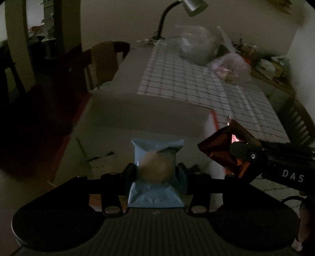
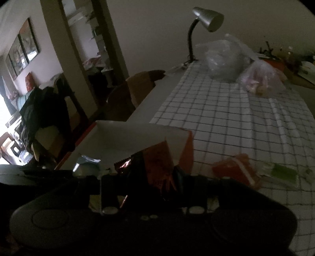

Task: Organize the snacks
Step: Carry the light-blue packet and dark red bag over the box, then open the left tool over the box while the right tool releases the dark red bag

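Note:
My left gripper point(image 1: 156, 170) is shut on a light blue snack packet point(image 1: 157, 149) printed with a round biscuit. It holds the packet above an open white box with red sides point(image 1: 137, 114). My right gripper point(image 1: 239, 157) comes in from the right, shut on a crinkled red-brown foil packet point(image 1: 218, 151) beside the blue one. In the right wrist view the same foil packet point(image 2: 157, 167) sits between the right gripper's point(image 2: 151, 178) fingers over the box's point(image 2: 126, 135) near right corner. The blue packet point(image 2: 88, 163) shows to its left.
The box stands on a table with a checkered cloth point(image 2: 226, 118). An orange-red packet point(image 2: 236, 171) and a green one point(image 2: 283, 173) lie on the cloth to the right. Clear plastic bags point(image 2: 222, 59) and a desk lamp point(image 2: 208, 17) are at the far end. A wooden chair point(image 1: 102, 59) stands at the left.

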{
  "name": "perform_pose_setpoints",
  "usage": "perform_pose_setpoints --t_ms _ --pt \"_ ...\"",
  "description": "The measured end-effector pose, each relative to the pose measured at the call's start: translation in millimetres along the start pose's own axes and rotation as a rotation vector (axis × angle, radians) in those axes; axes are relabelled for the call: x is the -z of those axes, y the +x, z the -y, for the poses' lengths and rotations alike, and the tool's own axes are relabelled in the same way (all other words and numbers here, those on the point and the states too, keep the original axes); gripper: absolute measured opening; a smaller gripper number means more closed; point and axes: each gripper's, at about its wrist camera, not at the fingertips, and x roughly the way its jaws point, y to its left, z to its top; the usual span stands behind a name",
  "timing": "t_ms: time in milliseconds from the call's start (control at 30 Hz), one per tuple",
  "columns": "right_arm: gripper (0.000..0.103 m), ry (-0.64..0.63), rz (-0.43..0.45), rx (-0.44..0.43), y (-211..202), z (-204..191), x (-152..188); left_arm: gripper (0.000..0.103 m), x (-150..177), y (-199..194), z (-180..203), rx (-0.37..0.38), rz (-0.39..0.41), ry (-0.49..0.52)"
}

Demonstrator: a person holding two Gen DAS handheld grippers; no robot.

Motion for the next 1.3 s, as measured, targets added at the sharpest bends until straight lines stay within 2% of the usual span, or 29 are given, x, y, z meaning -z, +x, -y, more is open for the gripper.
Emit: perform_pose_setpoints --t_ms 267,633,933,1100,1300 --pt "0.042 -0.059 -0.065 0.03 51 -24 -1 0.046 -13 25 -40 -0.06 -0.029 -0.017" --pt "0.042 -0.164 -0.149 0.066 95 -45 11 0.046 -17 67 -59 -0.1 -0.103 0.015" --pt "0.044 -0.188 -0.186 0.083 103 -48 19 0.046 -9 83 -56 -0.106 -0.153 0.04" --pt "0.049 -0.183 -0.18 0.077 100 -48 18 0.046 -7 78 -53 -0.104 -0.142 0.036" --pt "0.055 -0.149 -0.158 0.047 83 -42 17 0.052 -4 59 -47 -0.094 -0.101 0.032"
